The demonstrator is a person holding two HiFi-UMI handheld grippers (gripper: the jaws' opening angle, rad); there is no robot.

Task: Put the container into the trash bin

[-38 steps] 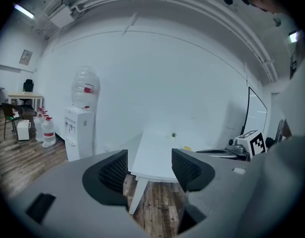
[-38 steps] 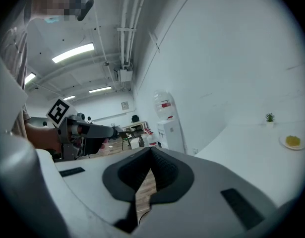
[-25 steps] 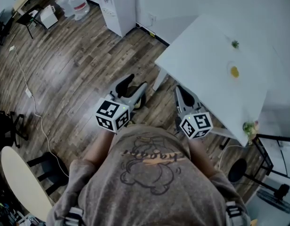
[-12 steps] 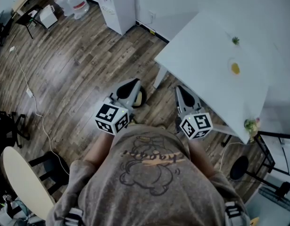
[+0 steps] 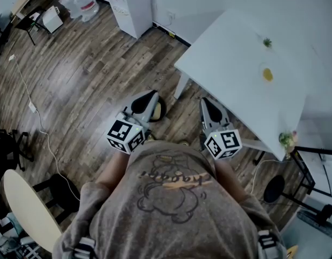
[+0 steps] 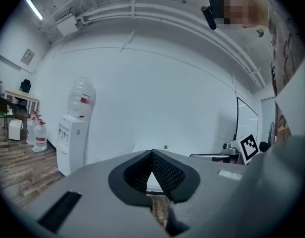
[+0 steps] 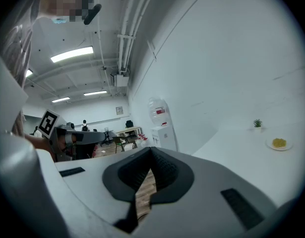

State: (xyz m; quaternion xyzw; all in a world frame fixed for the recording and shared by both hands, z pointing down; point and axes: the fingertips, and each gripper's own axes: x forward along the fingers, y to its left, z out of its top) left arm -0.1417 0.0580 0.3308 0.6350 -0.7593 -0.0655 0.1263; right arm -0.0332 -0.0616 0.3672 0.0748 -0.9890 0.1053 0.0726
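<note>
— Where's the container?
— The container (image 5: 268,74), a shallow white dish with something yellow in it, sits on the white table (image 5: 236,53) at the right, toward the far side. A small green plant (image 5: 267,41) stands just beyond it
— Is either tool near it?
— No, both are well apart from it, held level in front of the person over the wooden floor (image 5: 85,74). The right gripper (image 5: 207,102) is beside the table's near left edge, and the left gripper (image 5: 150,96) is further left
— What are the jaws doing?
— On the left gripper the ribbed pads meet at the tips with nothing caught between them. The right gripper's jaws are closed tip to tip in the same way, and only floor shows through the gap below the tips
— Anything else about?
— A white water dispenser (image 5: 132,4) against the far wall, with spare water bottles (image 5: 82,4) to its left
</note>
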